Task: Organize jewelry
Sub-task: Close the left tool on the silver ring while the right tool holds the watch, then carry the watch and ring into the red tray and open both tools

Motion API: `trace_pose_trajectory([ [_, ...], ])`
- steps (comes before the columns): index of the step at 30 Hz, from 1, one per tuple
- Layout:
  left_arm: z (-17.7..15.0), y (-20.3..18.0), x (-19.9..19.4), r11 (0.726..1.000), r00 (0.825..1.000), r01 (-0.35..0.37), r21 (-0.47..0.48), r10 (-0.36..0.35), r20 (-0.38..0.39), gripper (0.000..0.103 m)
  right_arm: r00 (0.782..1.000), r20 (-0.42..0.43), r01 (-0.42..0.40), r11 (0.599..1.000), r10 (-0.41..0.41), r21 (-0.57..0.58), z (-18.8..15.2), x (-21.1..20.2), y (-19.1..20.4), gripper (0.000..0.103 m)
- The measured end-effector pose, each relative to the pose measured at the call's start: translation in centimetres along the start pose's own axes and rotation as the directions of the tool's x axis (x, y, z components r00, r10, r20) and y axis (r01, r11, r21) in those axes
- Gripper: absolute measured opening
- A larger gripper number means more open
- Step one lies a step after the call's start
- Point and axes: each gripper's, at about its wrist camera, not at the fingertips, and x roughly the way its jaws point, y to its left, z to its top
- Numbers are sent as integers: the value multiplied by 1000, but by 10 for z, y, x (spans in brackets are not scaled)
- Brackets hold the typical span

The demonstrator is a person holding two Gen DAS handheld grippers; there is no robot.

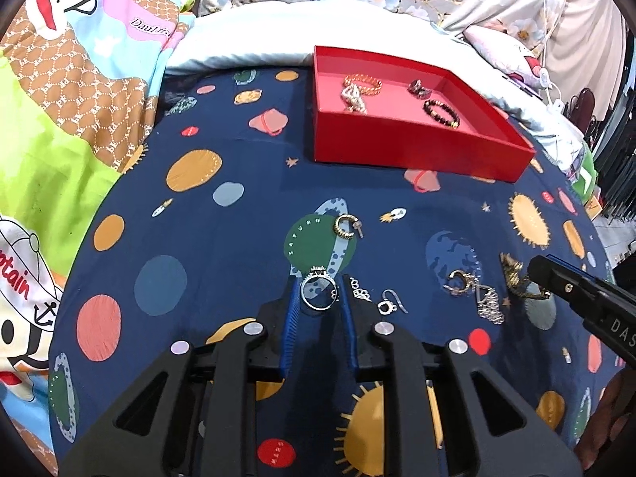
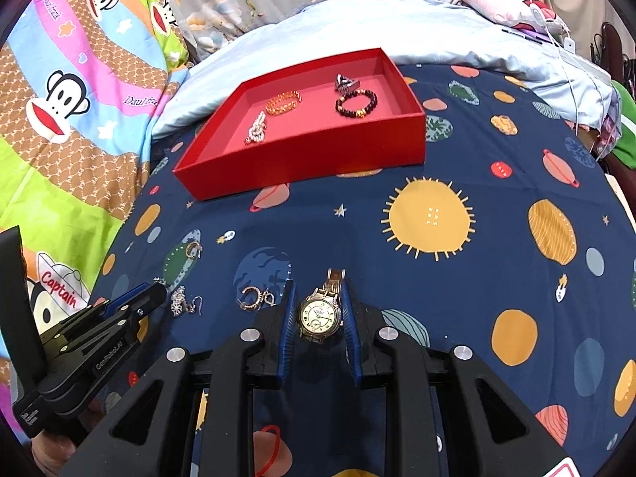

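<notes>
The bed (image 2: 457, 159), under a navy sheet printed with planets and suns, carries everything here. On it, toward the pillows, sits the red tray (image 2: 310, 159), open-topped and shallow, so pieces can be lowered in from above. It already holds an orange bead bracelet (image 2: 283, 102), a dark bead bracelet (image 2: 356, 104), a pale pearl strand (image 2: 256, 129) and a small dark piece at the back that I cannot identify, which suggests the sorting is partly done.

Nearer the cameras, the loose jewelry lies spread flat on the sheet, apart enough that each item can be taken singly. The right tool (image 2: 318, 310) is closed on the watch (image 2: 320, 314) — its blue pads press the case from both sides, dial up, with the band trailing forward. Gripping the rigid case rather than the limp band looks like the steadier choice.

The left tool (image 1: 318, 294) is clamped on a silver ring (image 1: 317, 293), pinched across its hoop so it stands between the pads. Whether either piece is already clear of the sheet I cannot tell.

Left on the sheet: a gold hoop earring (image 1: 345, 225) ahead of the ring, a small hook earring (image 1: 387, 305) just beside the left tool, and a gold hoop with a silver chain cluster (image 1: 475, 294) between the two tools — likely the next pieces for the tray.
</notes>
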Motion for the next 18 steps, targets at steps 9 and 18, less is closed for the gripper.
trace_pose_trajectory([
  [9,16,-4,-25,999,998,51,-1,-51,29,19,999,37,-12,1000,12,-5,7,-19,1,21],
  [18,43,-11,-37,997,995,73,26,-75,60,19,995,92,-27,999,29,-23,32,-39,-1,21],
])
